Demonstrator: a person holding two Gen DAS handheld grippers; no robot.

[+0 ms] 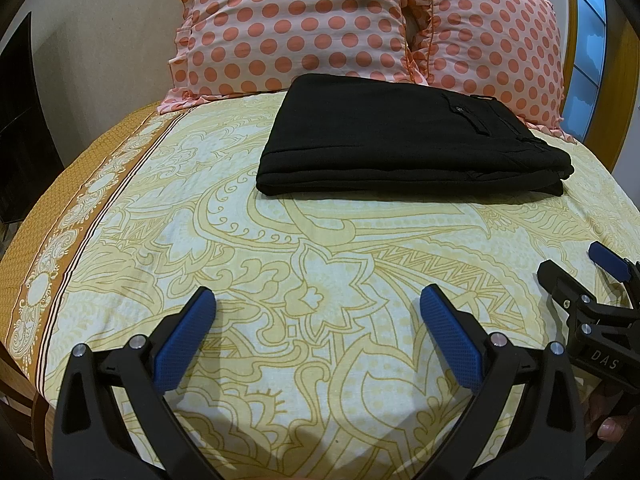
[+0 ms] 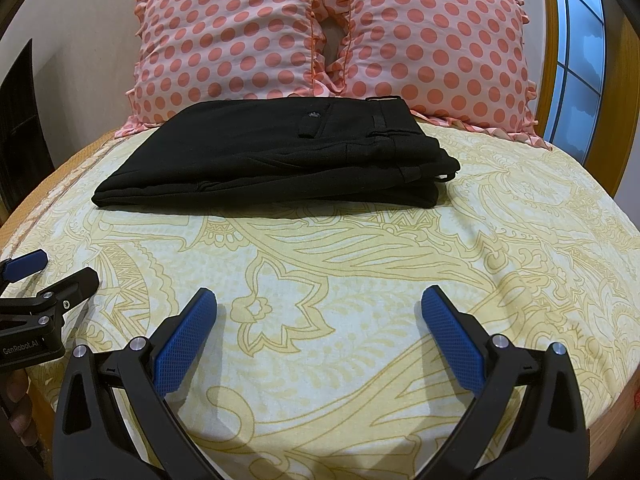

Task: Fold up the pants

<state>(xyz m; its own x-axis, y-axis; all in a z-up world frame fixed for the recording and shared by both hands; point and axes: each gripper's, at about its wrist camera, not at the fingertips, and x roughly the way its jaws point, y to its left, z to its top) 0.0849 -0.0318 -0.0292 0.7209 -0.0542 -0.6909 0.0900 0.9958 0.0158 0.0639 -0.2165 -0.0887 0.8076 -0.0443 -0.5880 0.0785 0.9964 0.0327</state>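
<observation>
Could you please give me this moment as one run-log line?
pants: folded, flat on bed, before pillows | left gripper: open, empty, apart from pants | right gripper: open, empty, apart from pants

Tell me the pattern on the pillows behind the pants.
Pink with coral polka dots and ruffled edges on the pillows, clearest in the right wrist view.
</observation>
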